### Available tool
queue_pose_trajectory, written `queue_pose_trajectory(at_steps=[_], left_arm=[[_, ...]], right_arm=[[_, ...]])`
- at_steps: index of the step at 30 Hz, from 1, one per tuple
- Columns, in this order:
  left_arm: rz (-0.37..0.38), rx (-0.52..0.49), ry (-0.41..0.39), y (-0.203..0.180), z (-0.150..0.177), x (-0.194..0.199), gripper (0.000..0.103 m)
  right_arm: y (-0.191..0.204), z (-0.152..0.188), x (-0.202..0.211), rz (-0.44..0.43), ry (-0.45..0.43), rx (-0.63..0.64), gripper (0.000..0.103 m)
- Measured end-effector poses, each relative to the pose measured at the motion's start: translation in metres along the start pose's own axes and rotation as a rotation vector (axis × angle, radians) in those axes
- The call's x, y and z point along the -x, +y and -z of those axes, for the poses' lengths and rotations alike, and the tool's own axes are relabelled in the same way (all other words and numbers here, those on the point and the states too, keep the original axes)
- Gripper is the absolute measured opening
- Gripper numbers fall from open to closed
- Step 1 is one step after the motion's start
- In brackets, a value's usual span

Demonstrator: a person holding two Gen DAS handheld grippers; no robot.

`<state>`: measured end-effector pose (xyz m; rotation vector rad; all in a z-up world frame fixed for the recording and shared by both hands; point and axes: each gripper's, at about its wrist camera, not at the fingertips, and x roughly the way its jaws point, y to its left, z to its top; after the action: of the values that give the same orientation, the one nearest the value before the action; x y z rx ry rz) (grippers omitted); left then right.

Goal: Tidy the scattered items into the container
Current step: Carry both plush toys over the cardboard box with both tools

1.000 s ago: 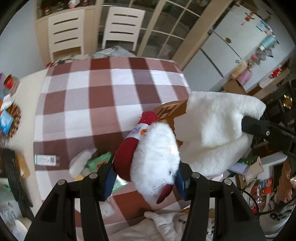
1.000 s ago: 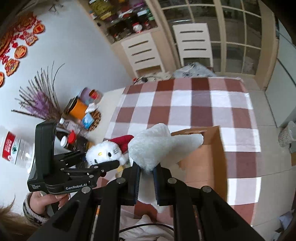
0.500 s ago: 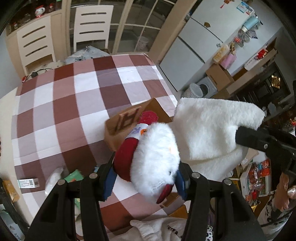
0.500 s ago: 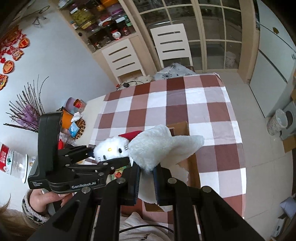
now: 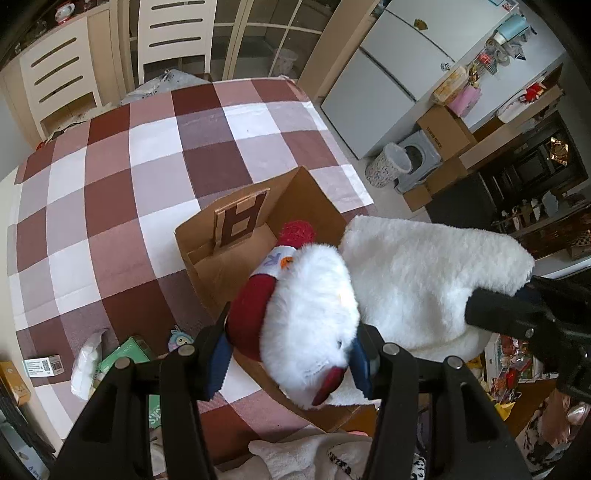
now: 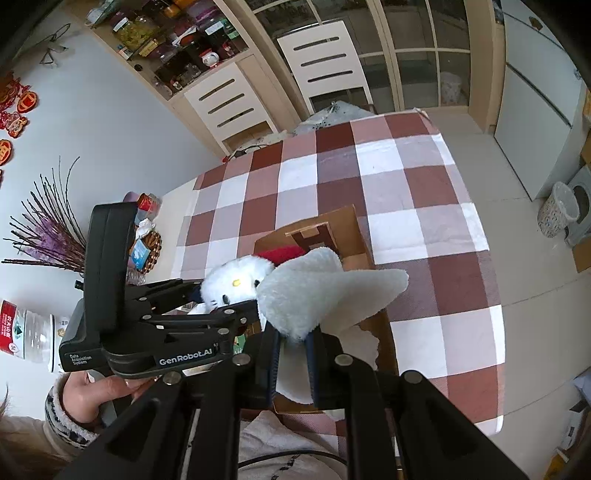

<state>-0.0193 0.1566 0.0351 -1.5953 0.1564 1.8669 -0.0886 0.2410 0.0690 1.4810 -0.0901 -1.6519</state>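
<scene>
Left wrist view: the cardboard box (image 5: 236,254) is sitting open near the table's (image 5: 110,184) right edge. The left gripper (image 5: 290,363) is pinching the white plush cat (image 5: 310,314) above the box.

Right wrist view: the right gripper (image 6: 293,354) is squeezing the fluffy white cloth (image 6: 325,291) tight, hiding most of the box.

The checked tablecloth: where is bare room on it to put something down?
The checked tablecloth is bare between the cardboard box and the chairs. Crowded: the near corner with the green packet and white pouch.
</scene>
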Motion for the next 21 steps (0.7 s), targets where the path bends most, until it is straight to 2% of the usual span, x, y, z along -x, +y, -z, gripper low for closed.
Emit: queue_pose_trajectory(at_steps=[6, 14, 21], left_arm=[[-0.019, -0.010, 0.031, -0.001, -0.001, -0.015, 0.054], [-0.062, -0.021, 0.057, 0.001, -0.004, -0.031, 0.054], [-0.081, -0.020, 0.082, 0.005, -0.002, -0.043, 0.054]], right_arm=[[-0.003, 0.002, -0.014, 0.001, 0.024, 0.002, 0.013], [-0.002, 0.004, -0.032, 0.105, 0.042, 0.051, 0.013], [-0.002, 0.007, -0.050, 0.131, 0.082, 0.064, 0.013]])
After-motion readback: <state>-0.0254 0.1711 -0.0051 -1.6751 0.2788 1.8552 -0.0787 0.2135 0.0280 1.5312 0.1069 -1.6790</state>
